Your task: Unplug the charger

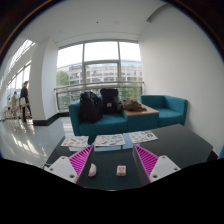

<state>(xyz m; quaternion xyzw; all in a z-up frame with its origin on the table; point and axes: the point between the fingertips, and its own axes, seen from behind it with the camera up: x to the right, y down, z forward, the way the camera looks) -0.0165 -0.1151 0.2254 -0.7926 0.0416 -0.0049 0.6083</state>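
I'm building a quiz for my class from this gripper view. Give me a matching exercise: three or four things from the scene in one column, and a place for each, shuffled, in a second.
Things:
1. tongs
2. black backpack
3. person
4. papers

Places:
A. on the dark table, beyond the tongs
B. on the teal sofa
C. standing far off by the windows
D. nearest the camera, open, with nothing between the pink pads

Pairs: 1-D, 2-B, 3-C, 4-A
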